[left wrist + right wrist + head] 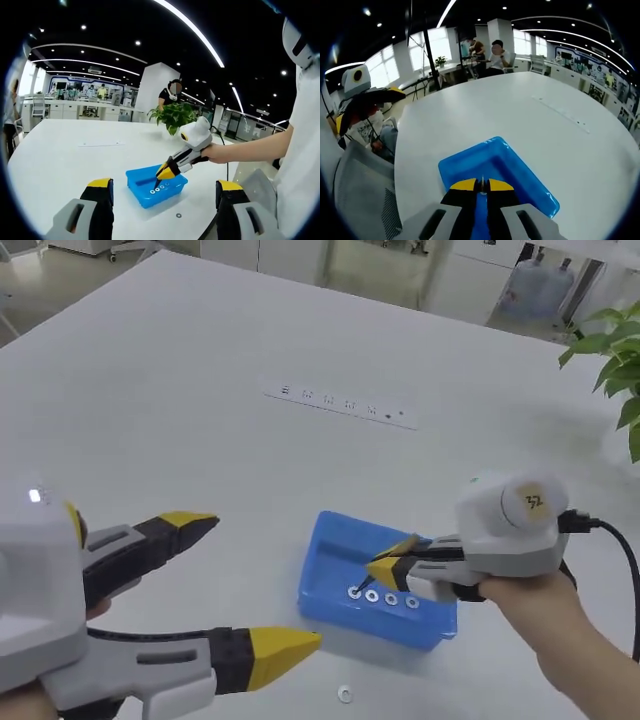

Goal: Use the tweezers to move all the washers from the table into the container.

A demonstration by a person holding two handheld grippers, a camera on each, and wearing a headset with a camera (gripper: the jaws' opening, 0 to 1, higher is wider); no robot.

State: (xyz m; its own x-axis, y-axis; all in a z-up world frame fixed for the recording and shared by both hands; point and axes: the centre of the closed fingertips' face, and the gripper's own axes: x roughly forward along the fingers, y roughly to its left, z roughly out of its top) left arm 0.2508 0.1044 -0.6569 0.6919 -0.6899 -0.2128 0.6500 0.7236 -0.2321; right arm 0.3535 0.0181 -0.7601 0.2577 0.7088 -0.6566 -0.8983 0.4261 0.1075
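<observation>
Risk, tweezers: the tweezers [364, 583] are thin and may twist or slip between the jaws if the pinch eases during a release
Risk, pick-up: the last washer [345, 695] lies flat on the smooth table [200, 390], so the tips could skid it away instead of getting a hold (a judgement, not a thing seen)
Washers: the washers [372, 596] are small flat silver rings; four sit in a row on the floor of the container [325, 550], by its near wall
Last washer, place: on the table in front of the container, apart from it
Container: a shallow blue open tray
Right gripper: the right gripper [385, 562] is pressed together on the tweezers, tips down over the row
Left gripper: the left gripper [258, 582] is spread wide, holding nothing, left of the container
</observation>
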